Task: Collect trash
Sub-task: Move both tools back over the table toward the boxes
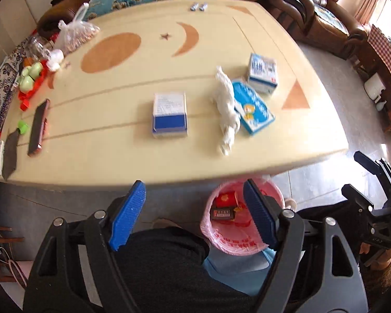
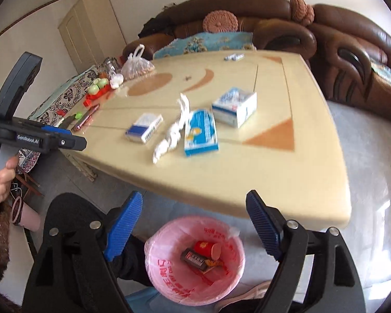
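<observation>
The trash is lying in two places: four pieces on the worktop (image 1: 117,156), and a few already inside the pink-lined bin (image 2: 153,260) that is standing on the floor below the worktop's near edge.

Going left to right in the left wrist view:

- The blue-and-white carton (image 1: 170,114) is lying flat, a rigid card box with crisp edges, its long axis running away from the viewer. It is sitting ahead of and above the left gripper (image 1: 195,214), nearly in line with it.
- The crumpled white wrapper (image 1: 226,109) is lying as a long twisted strip — soft, wrinkled, easily crushed — its long axis running near to far, with the near end closest to the edge.
- The light blue flat box (image 1: 252,107) is touching the wrapper on its right side and lying at a slant.
- The white-and-blue cube box (image 1: 262,74) is standing just behind it, taller and stiffer.

Both grippers are empty and spread wide. The left gripper is hanging over the bin and the person's dark-clothed lap. The right gripper (image 2: 194,224) is also hanging over the bin, whose thin glossy liner is holding a red item and a dark packet. By judgement, the right gripper is nearer to the wrapper and the two right-hand boxes; the left is nearer to the carton.
</observation>
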The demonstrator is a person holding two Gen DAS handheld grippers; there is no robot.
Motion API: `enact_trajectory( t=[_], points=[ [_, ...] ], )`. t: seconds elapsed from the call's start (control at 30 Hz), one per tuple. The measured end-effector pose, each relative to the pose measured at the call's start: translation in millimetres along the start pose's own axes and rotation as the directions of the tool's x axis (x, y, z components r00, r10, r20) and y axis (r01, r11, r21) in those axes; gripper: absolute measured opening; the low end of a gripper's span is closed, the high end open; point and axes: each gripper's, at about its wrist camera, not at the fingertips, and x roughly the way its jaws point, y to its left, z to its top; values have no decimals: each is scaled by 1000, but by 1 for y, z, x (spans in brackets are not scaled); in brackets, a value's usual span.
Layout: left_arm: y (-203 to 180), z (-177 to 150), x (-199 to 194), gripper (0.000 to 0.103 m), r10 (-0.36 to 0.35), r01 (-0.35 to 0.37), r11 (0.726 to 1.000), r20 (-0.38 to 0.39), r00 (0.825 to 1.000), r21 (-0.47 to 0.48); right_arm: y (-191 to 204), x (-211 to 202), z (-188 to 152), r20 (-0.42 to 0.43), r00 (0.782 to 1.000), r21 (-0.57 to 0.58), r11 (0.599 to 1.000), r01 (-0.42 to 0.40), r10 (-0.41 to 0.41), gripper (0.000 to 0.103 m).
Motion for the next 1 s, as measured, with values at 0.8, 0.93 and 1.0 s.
enact_trajectory(
  t=[0.8, 0.93, 1.0],
  points=[
    [24, 94, 75, 80, 7, -1, 999, -156, 988, 38, -22, 65, 101, -106, 993, -26, 998, -51, 48, 86],
    [29, 96, 105, 80, -4, 10, 1000, -207, 978, 29, -21, 96, 93, -159, 986, -30, 998, -53, 48, 86],
    [30, 97, 117, 80, 3, 3, 1000, -223, 975, 28, -20, 110, 90, -186, 981, -34, 998, -54, 47, 86]
  ],
)
